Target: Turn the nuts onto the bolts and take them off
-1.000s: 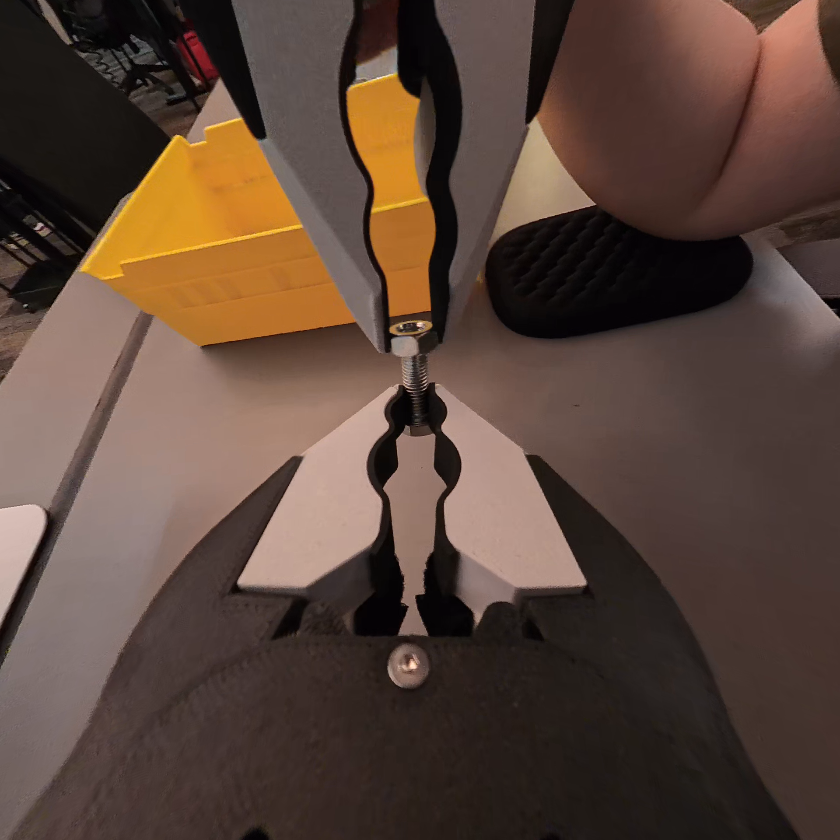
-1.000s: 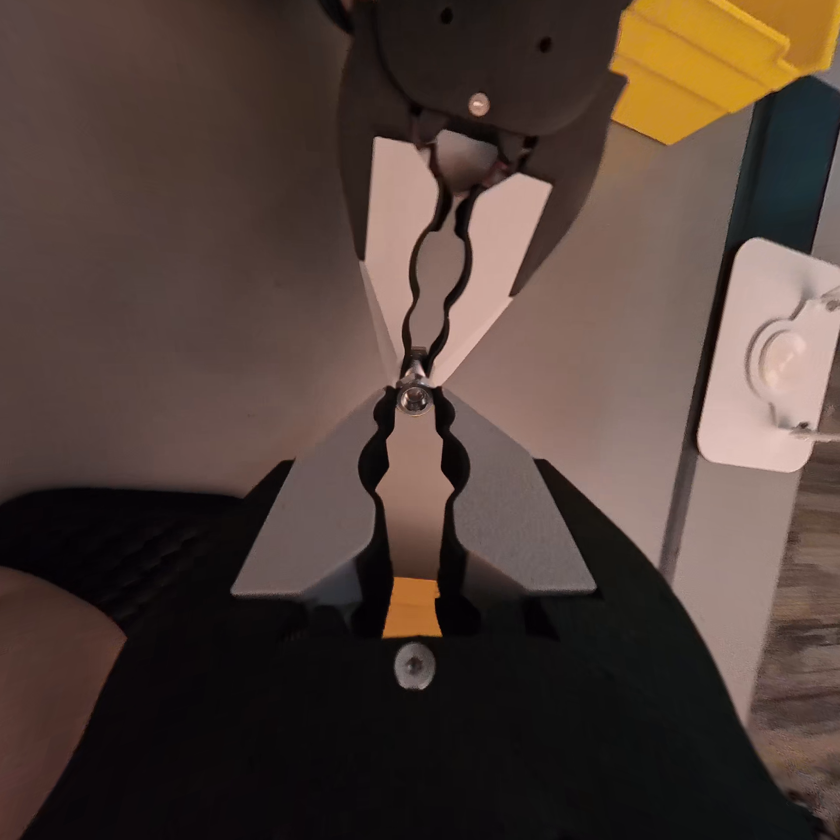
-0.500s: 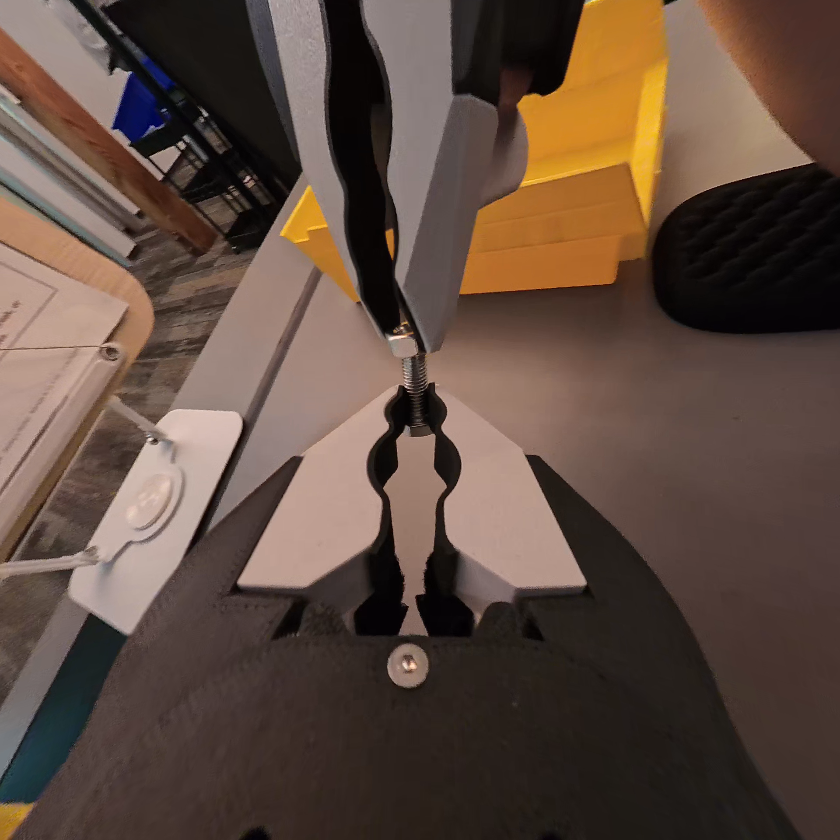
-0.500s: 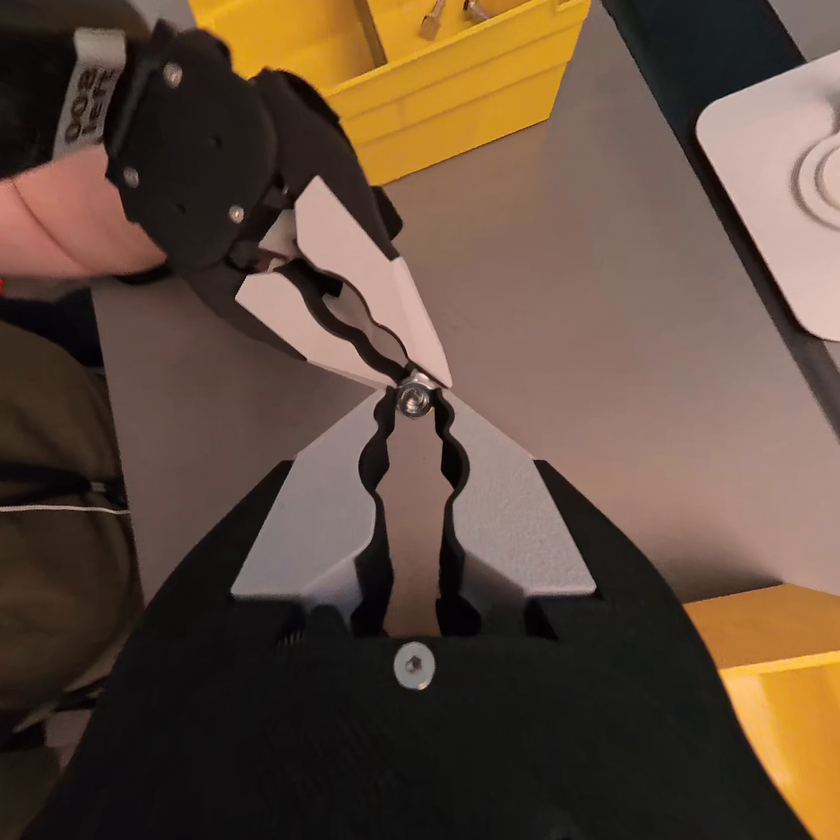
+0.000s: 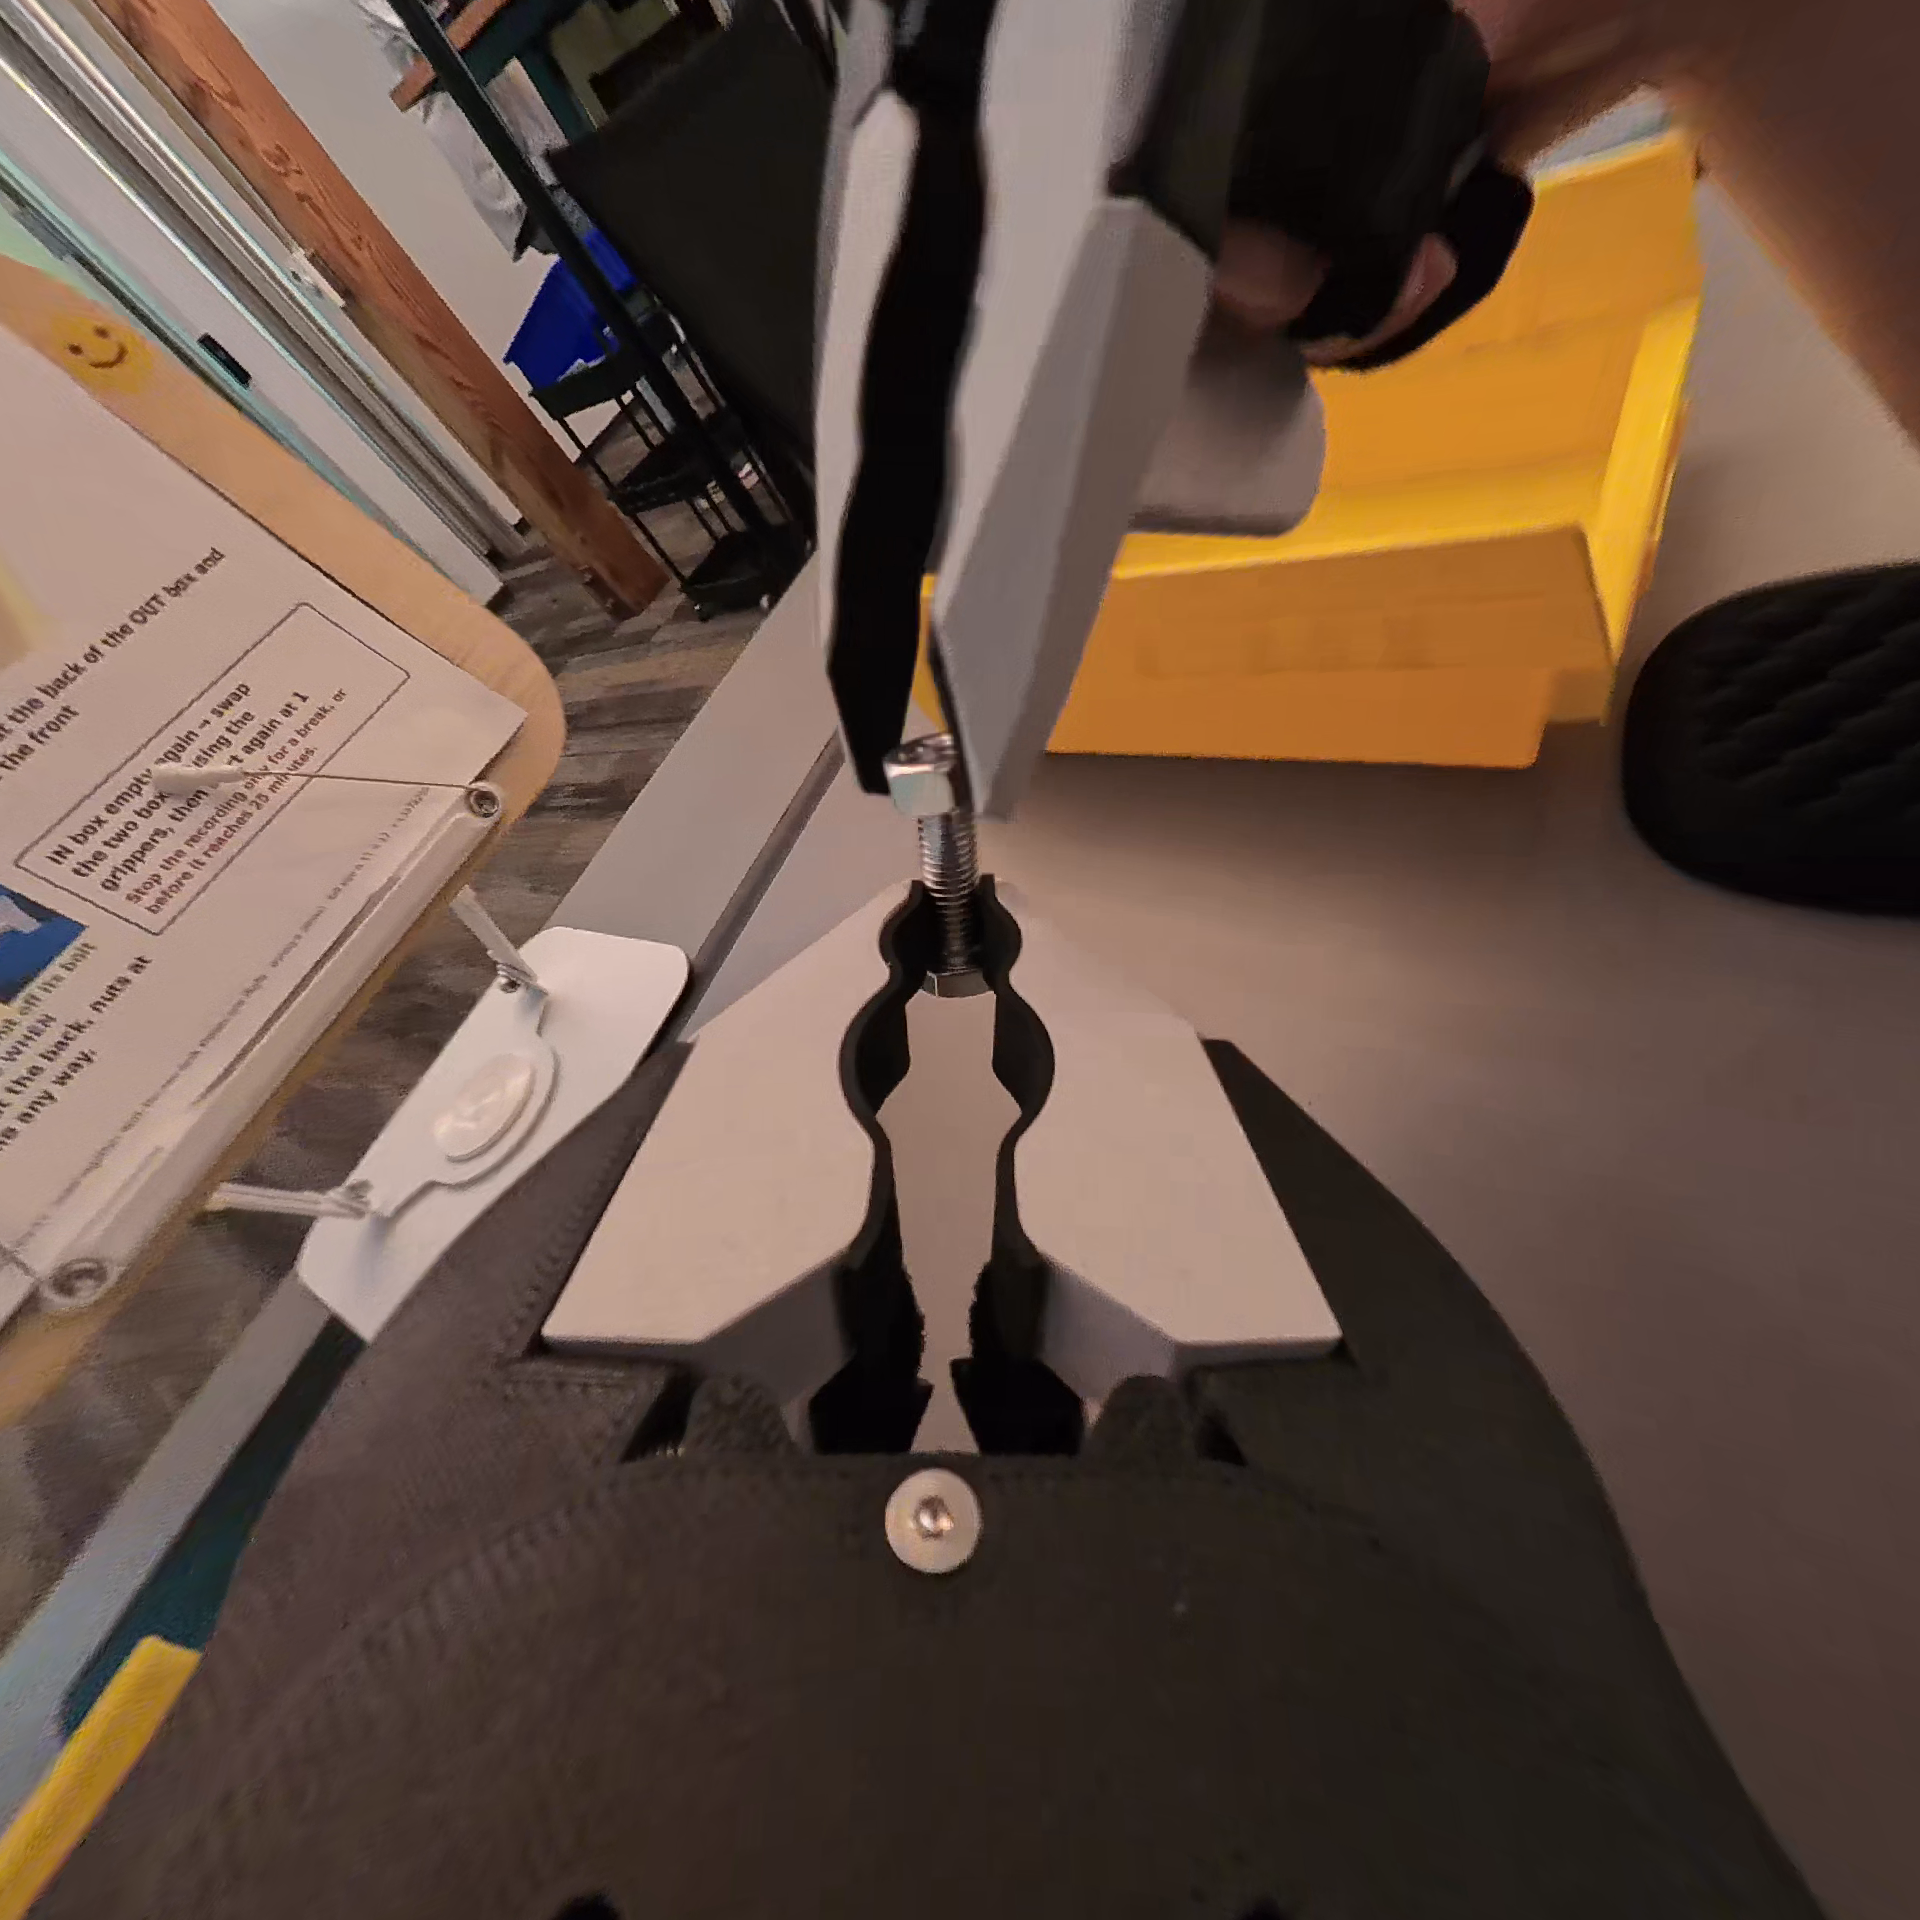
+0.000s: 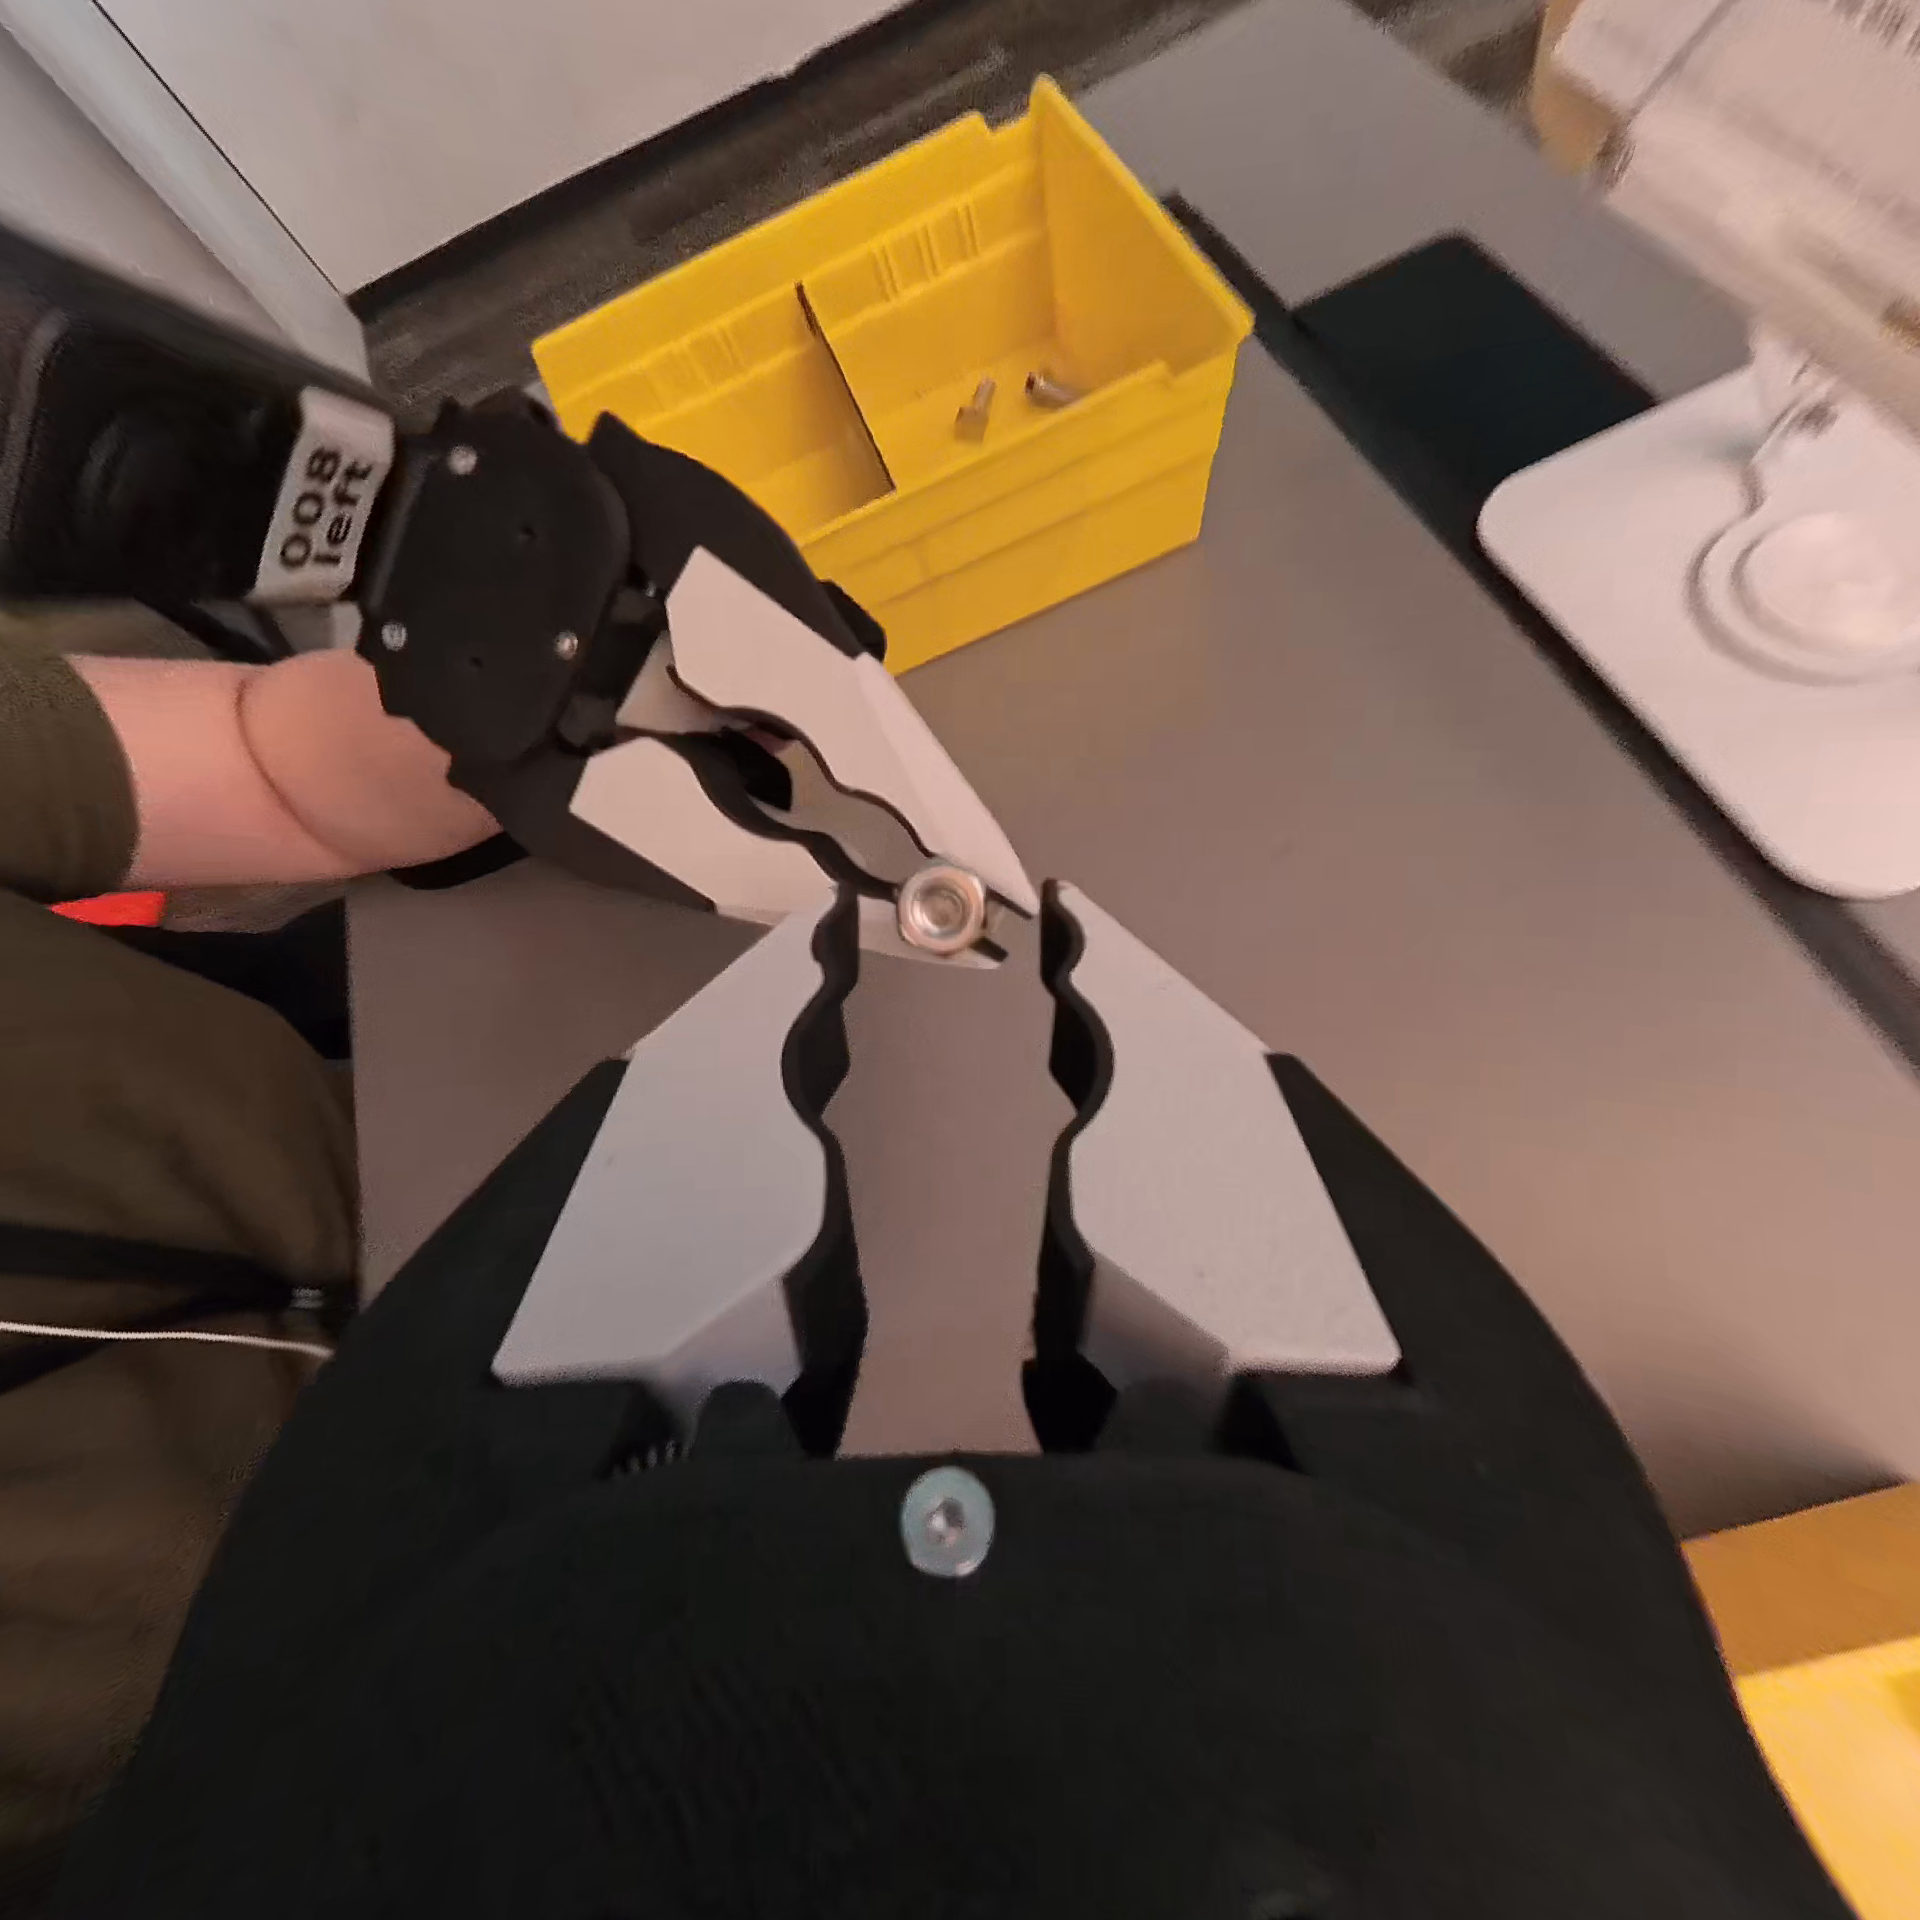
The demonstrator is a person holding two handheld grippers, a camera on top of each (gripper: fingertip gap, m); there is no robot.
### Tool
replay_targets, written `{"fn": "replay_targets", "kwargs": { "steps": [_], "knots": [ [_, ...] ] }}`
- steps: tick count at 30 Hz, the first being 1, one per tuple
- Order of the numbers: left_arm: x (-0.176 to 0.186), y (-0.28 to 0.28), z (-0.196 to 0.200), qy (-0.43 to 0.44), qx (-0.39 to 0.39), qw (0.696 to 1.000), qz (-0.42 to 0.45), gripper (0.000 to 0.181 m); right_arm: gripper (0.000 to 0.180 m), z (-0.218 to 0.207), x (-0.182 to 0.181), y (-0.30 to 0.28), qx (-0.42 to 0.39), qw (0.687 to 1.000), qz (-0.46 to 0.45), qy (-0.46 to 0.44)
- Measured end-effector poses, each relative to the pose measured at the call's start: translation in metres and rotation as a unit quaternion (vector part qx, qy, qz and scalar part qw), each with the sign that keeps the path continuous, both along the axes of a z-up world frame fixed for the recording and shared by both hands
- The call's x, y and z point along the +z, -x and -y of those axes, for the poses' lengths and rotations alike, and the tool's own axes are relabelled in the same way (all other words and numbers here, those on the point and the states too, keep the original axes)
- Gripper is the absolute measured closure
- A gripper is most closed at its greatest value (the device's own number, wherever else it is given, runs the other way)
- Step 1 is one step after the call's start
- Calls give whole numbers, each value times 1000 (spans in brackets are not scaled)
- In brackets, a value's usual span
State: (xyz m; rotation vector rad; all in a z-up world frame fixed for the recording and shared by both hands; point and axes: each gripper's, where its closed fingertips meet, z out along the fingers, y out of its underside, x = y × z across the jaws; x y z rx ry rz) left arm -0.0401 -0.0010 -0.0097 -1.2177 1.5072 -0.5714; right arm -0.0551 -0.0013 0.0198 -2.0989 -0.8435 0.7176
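My left gripper (image 5: 951, 909) is shut on the head end of a silver bolt (image 5: 951, 883), whose threaded shaft points away from it. A hex nut (image 5: 923, 787) sits at the bolt's far end. My right gripper (image 5: 925, 764) comes down from above with its fingertips either side of the nut. In the right wrist view the nut (image 6: 940, 911) faces me end-on between my right gripper's (image 6: 948, 902) spread fingers, with a gap on each side. The left gripper (image 6: 987, 914) reaches in from the left, held in a hand.
A yellow divided bin (image 6: 1143, 488) stands at the back of the grey table (image 6: 1403, 935) with two bolts (image 6: 977, 410) inside; it also shows in the left wrist view (image 5: 1351, 634). A black pad (image 5: 1787, 748) lies right. A white stand base (image 6: 1766, 644) and another yellow bin (image 6: 1829, 1683) are nearby. The grippers are tip to tip, or close to it.
My right gripper has turned around the bolt's axis and then spread its fingers off the nut. My left gripper has kept its hold on the bolt.
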Motion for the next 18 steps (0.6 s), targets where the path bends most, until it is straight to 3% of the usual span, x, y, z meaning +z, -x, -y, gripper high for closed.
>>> {"fn": "replay_targets", "kwargs": {
  "steps": [4,7,10,14,18],
  "knots": [
    [25,8,-1,87,-15,994,68,173,121,-2,43,1,33,980,-7,-195],
    [50,15,7,158,-58,978,124,174,123,8,71,14,69,955,-52,-285],
    [71,22,20,211,-116,956,168,174,124,21,82,28,111,949,-128,-265],
    [85,28,34,252,-173,933,190,173,142,31,98,33,144,935,-246,-208],
    [85,28,35,253,-177,933,186,173,145,26,93,36,141,938,-266,-173]
  ]
}}
